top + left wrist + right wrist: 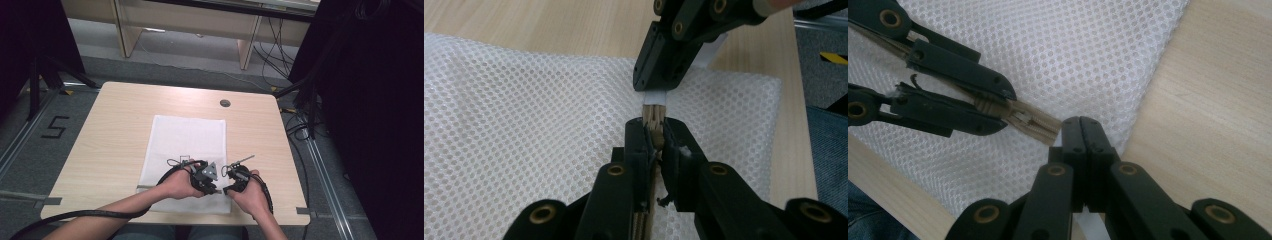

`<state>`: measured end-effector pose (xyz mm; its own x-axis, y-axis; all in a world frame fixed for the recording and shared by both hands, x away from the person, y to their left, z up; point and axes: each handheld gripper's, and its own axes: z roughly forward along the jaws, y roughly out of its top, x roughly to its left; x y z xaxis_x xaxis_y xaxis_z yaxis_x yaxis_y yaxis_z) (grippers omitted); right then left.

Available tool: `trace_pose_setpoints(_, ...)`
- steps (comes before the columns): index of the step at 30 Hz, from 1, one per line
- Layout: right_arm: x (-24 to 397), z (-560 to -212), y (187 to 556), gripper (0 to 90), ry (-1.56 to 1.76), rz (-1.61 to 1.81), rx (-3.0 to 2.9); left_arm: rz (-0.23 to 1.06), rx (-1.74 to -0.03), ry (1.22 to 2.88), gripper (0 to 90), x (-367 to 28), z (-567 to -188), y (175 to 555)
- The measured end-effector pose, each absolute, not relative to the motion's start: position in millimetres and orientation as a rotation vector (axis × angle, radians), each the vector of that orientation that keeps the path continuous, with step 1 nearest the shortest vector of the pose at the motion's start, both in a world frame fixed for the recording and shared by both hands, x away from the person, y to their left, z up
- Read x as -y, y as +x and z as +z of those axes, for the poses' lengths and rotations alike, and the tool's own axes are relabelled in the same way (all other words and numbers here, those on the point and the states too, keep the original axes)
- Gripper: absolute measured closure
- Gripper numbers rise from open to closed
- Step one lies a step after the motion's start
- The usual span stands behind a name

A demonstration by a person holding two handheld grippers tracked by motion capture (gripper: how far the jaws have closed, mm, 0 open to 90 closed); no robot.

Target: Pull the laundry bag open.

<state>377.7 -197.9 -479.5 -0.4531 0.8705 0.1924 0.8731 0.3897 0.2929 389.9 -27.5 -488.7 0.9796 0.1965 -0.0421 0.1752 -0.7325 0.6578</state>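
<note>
Jaws of both grippers clamp one zipper strip (654, 116) on one mesh bag (524, 115)

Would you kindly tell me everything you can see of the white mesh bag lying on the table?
The white mesh bag is a flat rectangle of netted fabric, pierced all over with small round holes, and looks soft and synthetic. It lies spread on the light wooden table, its long sides running away from the person. At its near edge sits a beige zipper strip: the left claw is shut on that strip, and the right claw, also shut, grips a small white tab at the strip's end.
</note>
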Motion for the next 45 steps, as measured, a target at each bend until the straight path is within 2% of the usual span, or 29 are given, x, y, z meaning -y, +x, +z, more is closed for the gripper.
trace_pose_setpoints(10,197,-480,377,90.0,-1.657,-0.555,2.599,0.002,-0.314,2.399,81.6,27,-490,390)
trace_pose_setpoints(15,199,-481,380,90.0,-1.581,-0.614,2.656,0.006,-0.3,2.399,81.7,26,-489,390)
trace_pose_setpoints(22,193,-478,378,90.0,-1.628,-0.511,2.66,0.002,-0.314,2.389,81.7,24,-489,388)
trace_pose_setpoints(45,190,-478,378,90.0,-1.634,-0.488,2.673,0.009,-0.287,2.385,81.8,11,-485,387)
